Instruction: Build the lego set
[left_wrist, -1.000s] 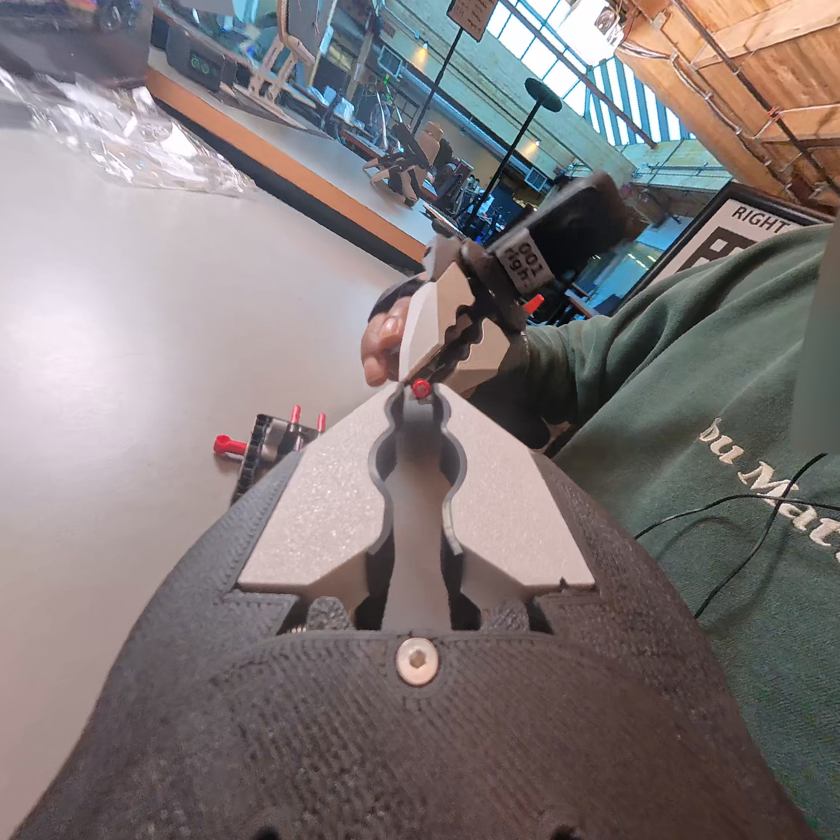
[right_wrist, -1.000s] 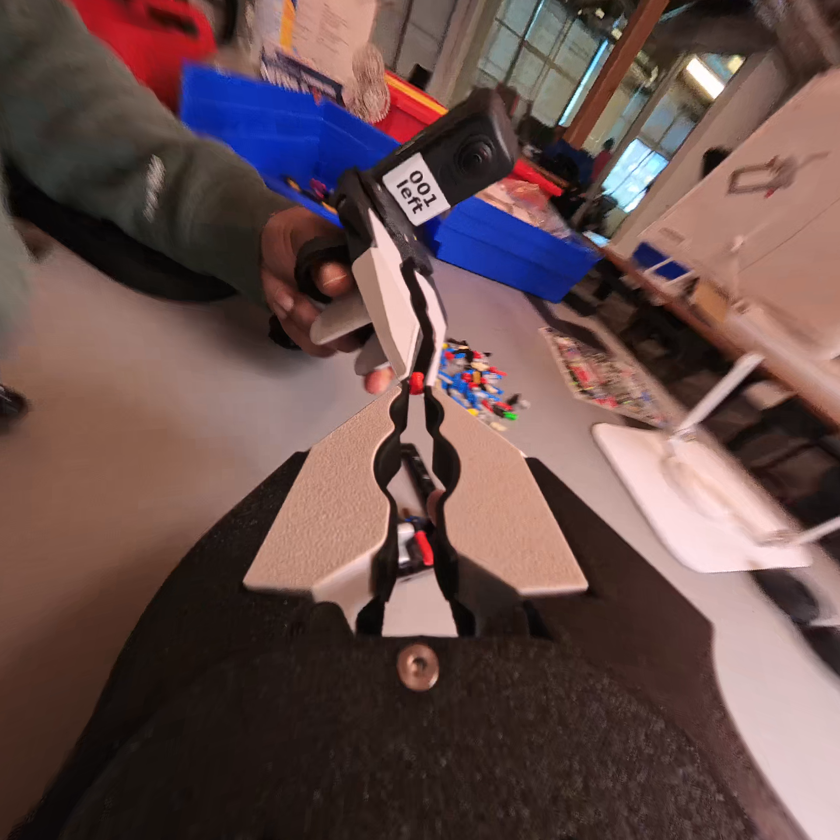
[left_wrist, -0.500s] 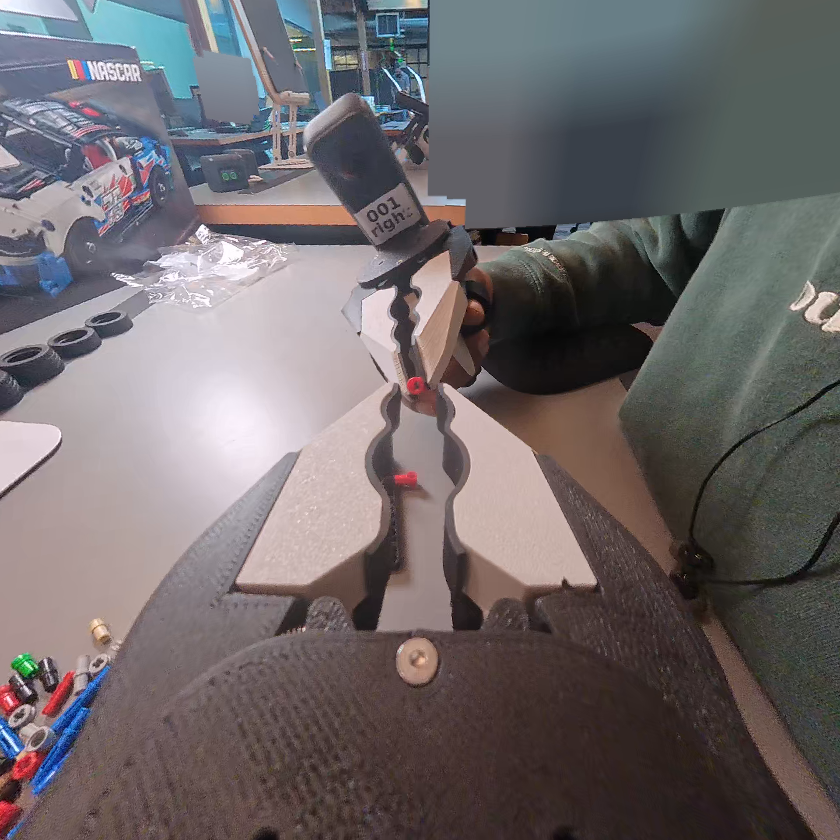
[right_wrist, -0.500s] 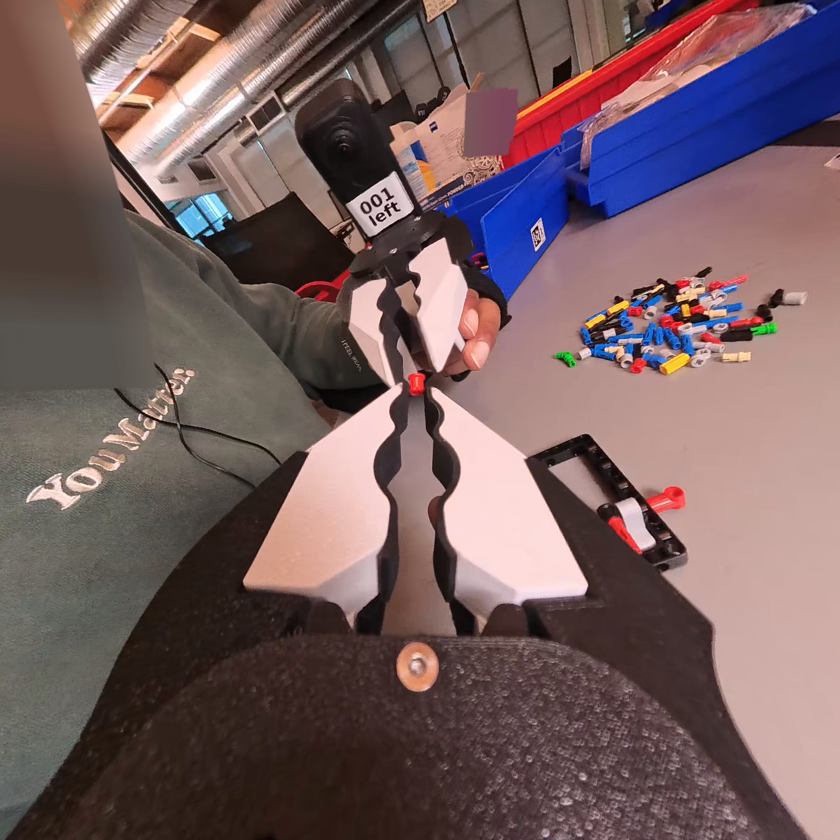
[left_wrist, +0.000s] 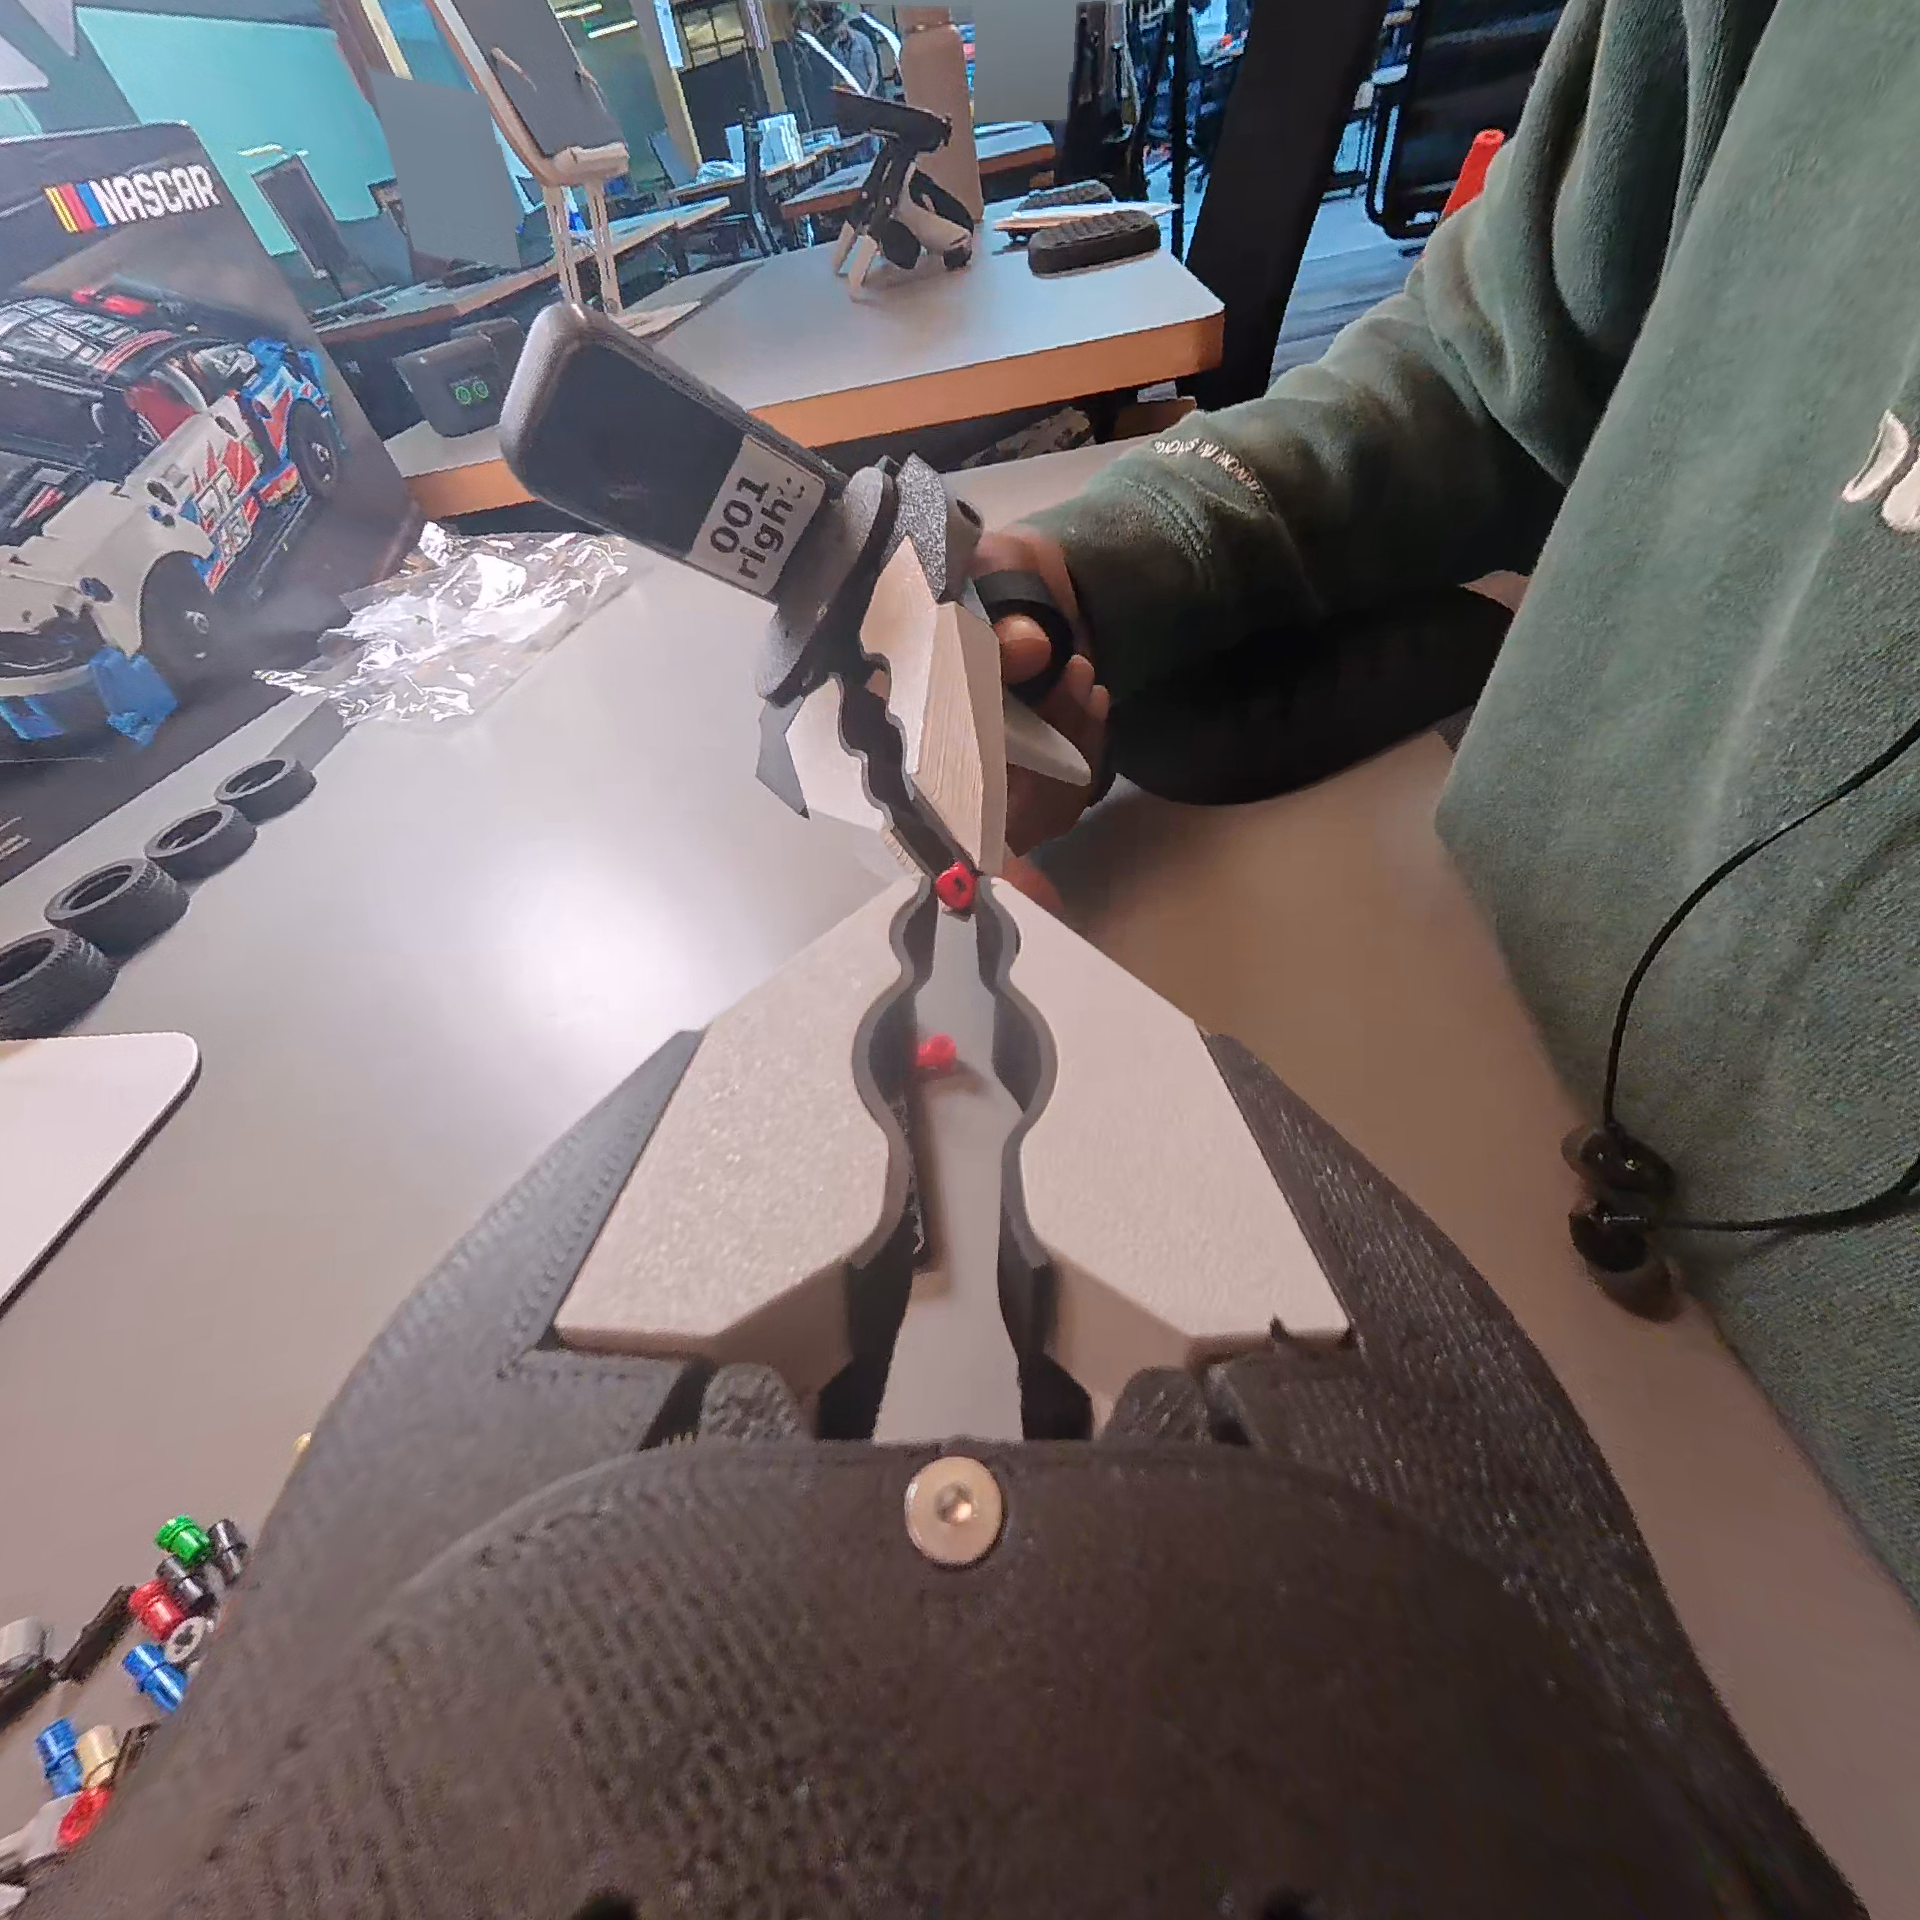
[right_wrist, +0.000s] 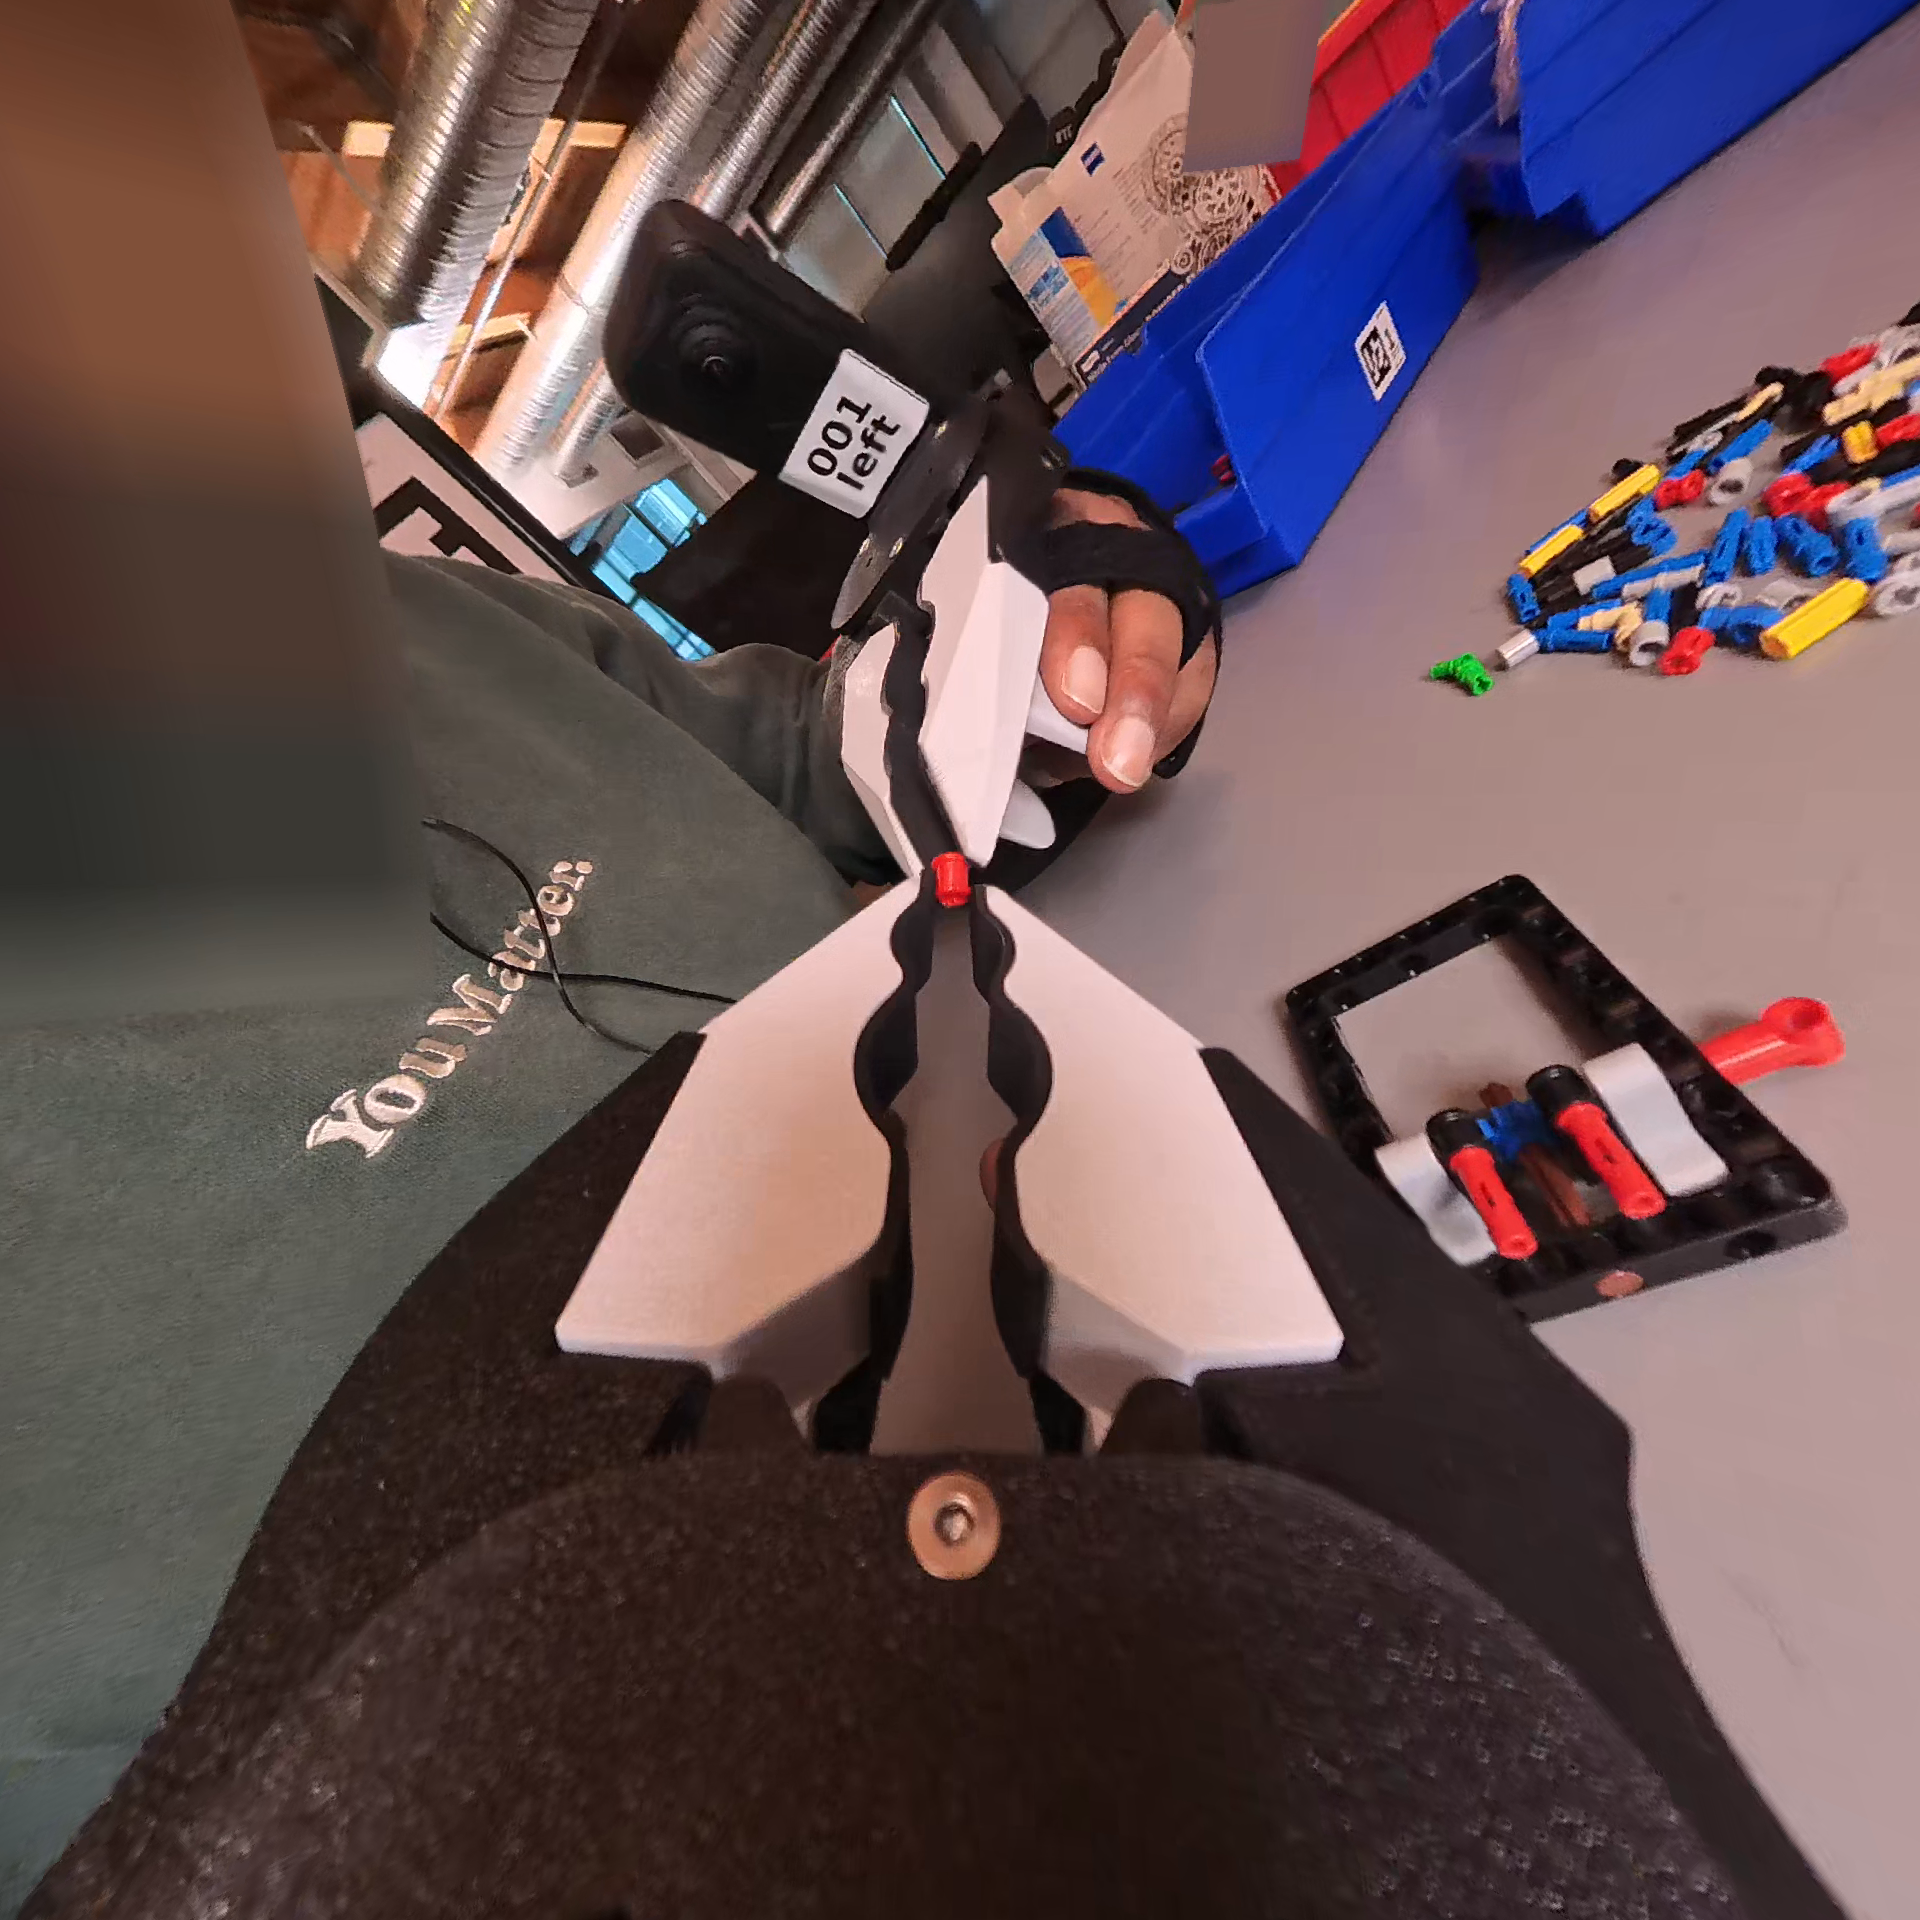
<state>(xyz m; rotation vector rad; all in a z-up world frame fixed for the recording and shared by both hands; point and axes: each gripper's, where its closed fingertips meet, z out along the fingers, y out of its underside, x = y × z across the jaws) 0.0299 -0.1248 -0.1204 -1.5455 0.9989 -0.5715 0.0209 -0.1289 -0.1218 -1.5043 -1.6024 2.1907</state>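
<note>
My left gripper (left_wrist: 956, 906) and my right gripper (right_wrist: 948, 906) meet tip to tip above the grey table (left_wrist: 436, 935). A small red pin (left_wrist: 954, 886) is pinched where the tips meet, and both pairs of jaws are closed on it. The pin also shows in the right wrist view (right_wrist: 948, 878). The right gripper (left_wrist: 948, 857) leans in from above in the left wrist view, and the left gripper (right_wrist: 940, 847) does the same in the right wrist view. A black lego frame (right_wrist: 1351, 1049) with red, grey and blue parts lies on the table to the right.
A pile of small coloured parts (right_wrist: 1714, 540) and a green piece (right_wrist: 1460, 673) lie beyond the frame, with blue bins (right_wrist: 1351, 343) behind. Several tyres (left_wrist: 114, 904), the set's box (left_wrist: 156, 416), plastic wrap (left_wrist: 457, 623) and loose parts (left_wrist: 125, 1621) lie left. The person's green sweatshirt (left_wrist: 1714, 727) is close by. My two grippers' fingertips are within a few centimetres of each other.
Both grippers have swung round and tilted together, staying tip to tip with the red pin between them. The black frame now shows fully to the right of the right gripper.
</note>
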